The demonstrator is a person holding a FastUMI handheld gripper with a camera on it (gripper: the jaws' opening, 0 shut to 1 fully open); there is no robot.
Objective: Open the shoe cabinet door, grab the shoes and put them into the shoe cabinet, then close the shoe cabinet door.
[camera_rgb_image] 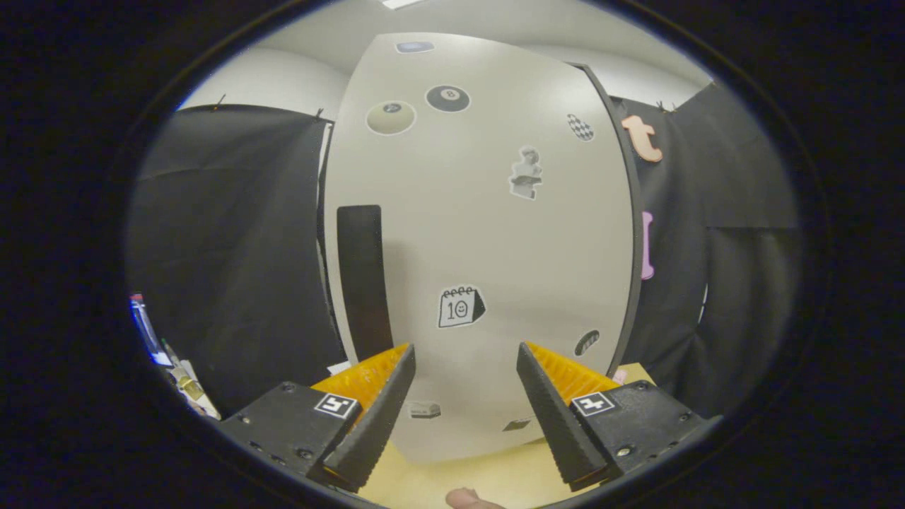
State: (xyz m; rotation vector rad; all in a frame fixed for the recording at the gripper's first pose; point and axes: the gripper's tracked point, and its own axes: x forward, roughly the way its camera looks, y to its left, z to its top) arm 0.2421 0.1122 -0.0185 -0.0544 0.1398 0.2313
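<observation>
The shoe cabinet door [488,240] is faced just beyond the parted fingers [375,417], its handle [362,279] ahead of the left one.

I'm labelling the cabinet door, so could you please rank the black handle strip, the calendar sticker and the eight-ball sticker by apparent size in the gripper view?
1. Black handle strip, by far the largest.
2. Calendar sticker and eight-ball sticker: look alike, so unranked.
The tongs are open, holding nothing.

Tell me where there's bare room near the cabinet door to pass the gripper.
The open hand-held gripper faces the shut shoe cabinet door. Free patches: the bare yellow surface between the fingers, below the door, and the gap ahead to the door's black handle. It is crowded by the clutter beside the left finger.
</observation>
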